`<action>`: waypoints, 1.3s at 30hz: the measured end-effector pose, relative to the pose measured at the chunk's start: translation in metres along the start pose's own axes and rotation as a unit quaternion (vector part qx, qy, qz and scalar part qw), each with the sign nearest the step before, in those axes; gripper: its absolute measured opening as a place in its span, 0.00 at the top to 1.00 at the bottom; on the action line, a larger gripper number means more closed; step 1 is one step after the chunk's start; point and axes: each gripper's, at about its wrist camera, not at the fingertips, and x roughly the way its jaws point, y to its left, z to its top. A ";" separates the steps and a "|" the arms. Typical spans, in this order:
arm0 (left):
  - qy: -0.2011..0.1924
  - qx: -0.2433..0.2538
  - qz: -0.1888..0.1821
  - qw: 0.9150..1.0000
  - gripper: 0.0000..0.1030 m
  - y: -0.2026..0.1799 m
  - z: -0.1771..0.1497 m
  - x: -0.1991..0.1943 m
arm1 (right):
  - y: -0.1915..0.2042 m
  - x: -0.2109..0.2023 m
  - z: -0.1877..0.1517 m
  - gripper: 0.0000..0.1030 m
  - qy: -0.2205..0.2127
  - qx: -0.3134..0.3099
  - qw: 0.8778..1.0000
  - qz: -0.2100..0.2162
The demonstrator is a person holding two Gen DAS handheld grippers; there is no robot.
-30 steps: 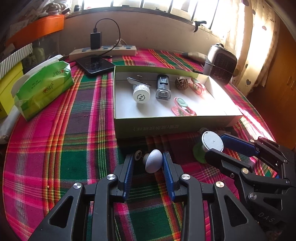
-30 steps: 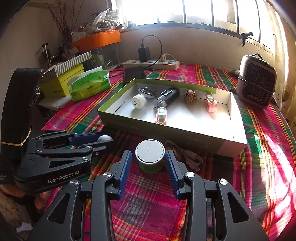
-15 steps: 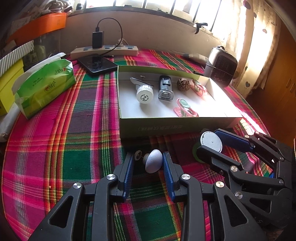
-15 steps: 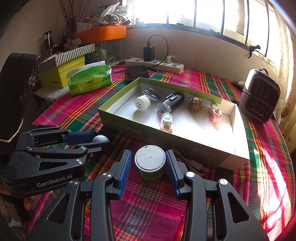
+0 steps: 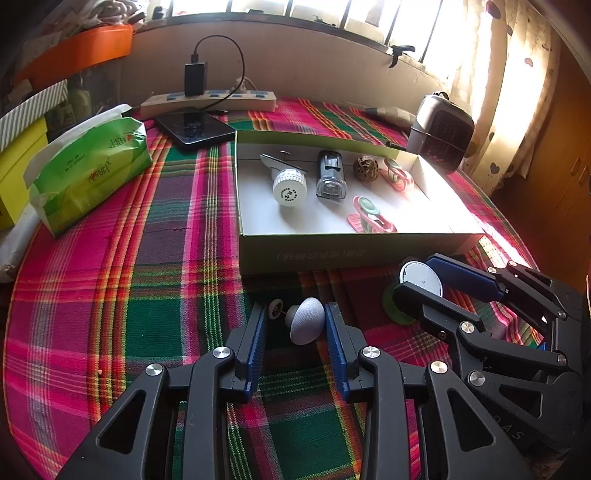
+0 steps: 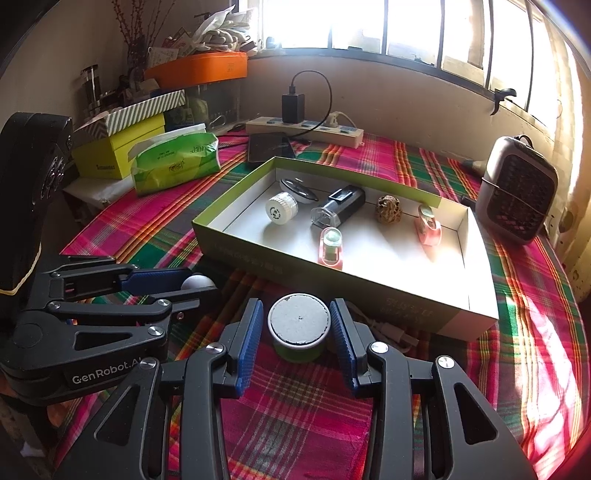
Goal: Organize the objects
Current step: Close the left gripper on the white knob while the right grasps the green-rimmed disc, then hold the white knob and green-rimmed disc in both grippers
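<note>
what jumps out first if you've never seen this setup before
The loud pink-and-green plaid tablecloth fills both views, with a shallow green-edged box of small items on it. In front of the box, the left gripper brackets a small white knob-shaped object and the right gripper a green-based round container.

Blown-out window (image 6: 369, 22) backlight, fisheye-bent edges

Plaid cloth (image 5: 147, 280); green box (image 5: 332, 254)

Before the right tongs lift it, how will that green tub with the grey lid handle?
The tub looks short, round and rigid, so it should grip firmly. Standing upright on its flat base, it seems unlikely to tip. Laid sideways, it would probably roll. The right tongs bracket it, seemingly open.
</note>
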 end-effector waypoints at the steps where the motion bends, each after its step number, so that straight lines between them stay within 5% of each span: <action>1: 0.000 0.001 0.000 1.000 0.71 0.000 0.000 0.000 | -0.001 0.000 0.000 0.65 0.000 0.004 1.000 0.005; 10: -0.001 -0.001 0.002 1.000 0.72 0.002 -0.001 -0.002 | -0.002 -0.001 -0.002 0.65 0.001 0.026 0.999 0.044; 39: -0.001 -0.001 0.003 1.000 0.72 0.001 -0.002 -0.002 | -0.002 0.001 -0.004 0.65 0.010 0.028 0.999 0.043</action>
